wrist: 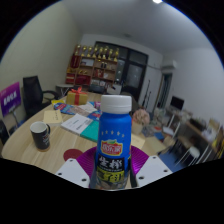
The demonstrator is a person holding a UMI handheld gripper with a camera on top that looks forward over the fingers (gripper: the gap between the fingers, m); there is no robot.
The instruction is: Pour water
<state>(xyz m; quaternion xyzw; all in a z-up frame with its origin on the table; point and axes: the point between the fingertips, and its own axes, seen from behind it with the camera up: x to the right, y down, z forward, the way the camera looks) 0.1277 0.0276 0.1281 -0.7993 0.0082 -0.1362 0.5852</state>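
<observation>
A blue bottle (114, 140) with a white cap and a green-and-white label stands upright between my fingers, filling the middle of the view. My gripper (112, 162) is shut on the bottle, with the magenta pads (77, 155) pressing its lower body from both sides. A black mug (40, 136) with a white mark stands on the round wooden table (22, 150), ahead of the left finger and apart from the bottle. The bottle's base is hidden low between the fingers.
Books and papers (77, 124) lie on the table beyond the bottle, with a teal sheet (91, 130) beside them. A black office chair (33, 92) stands behind the table to the left. Shelves (95, 65) line the far wall; desks (190, 125) stand to the right.
</observation>
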